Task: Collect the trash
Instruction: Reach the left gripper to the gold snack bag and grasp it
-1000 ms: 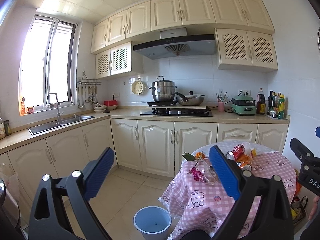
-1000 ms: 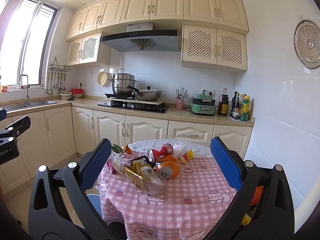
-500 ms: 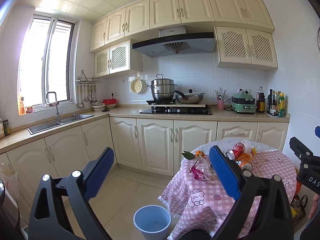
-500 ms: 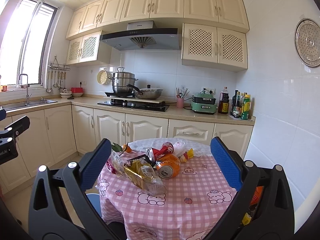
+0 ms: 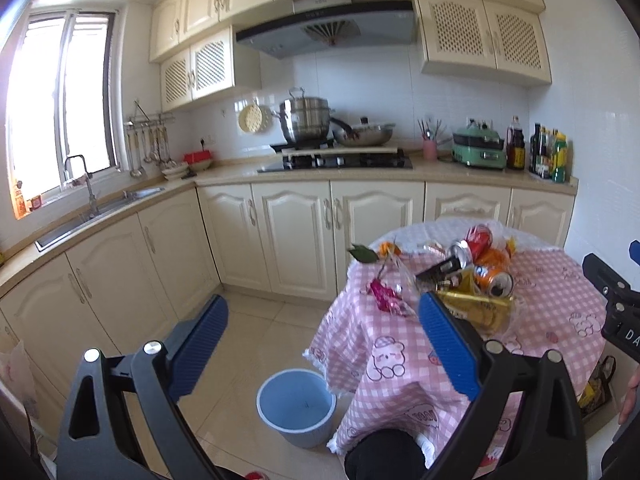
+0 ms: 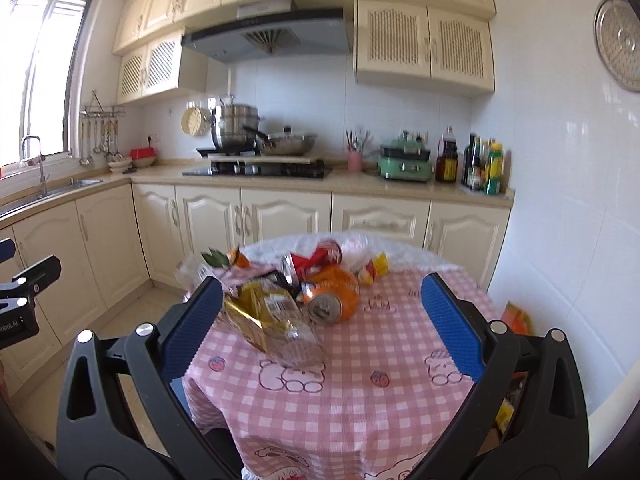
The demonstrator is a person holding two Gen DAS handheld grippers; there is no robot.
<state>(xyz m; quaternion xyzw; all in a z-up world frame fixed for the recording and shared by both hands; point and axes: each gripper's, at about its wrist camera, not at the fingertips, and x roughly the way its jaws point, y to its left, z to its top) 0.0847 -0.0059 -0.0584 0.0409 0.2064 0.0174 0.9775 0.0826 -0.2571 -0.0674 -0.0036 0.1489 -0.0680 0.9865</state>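
Both cameras have dipped and drawn closer to the round table (image 6: 360, 364) since a second ago: the upper cupboards are now cut off at the top of each view, and the table's pink checked cloth fills far more of the right wrist picture than before. The trash on the table lies as it did.

The left gripper (image 5: 322, 322) is spread wide and holds nothing. Between its blue fingers (image 5: 448, 346) lie floor tiles and a pale blue bin (image 5: 297, 406), which stands on the floor just beside the table's hanging cloth. The trash sits beyond its right finger, near the table's far side.

The right gripper (image 6: 322, 294) is also spread wide and empty, hanging over the near part of the table. The trash lies between its fingers (image 6: 450, 322) and beyond them, toward the left one: a gold wrapper (image 6: 250, 314) and a clear plastic bag (image 6: 294, 340) nearest, touching an orange can (image 6: 332, 296) that lies on its side with its open end toward the camera. Behind the orange can lies a red can (image 6: 316, 258), and a small yellow wrapper (image 6: 376, 266) sits just beside it. A leaf and orange scrap (image 6: 226, 260) rest at the table's left edge.
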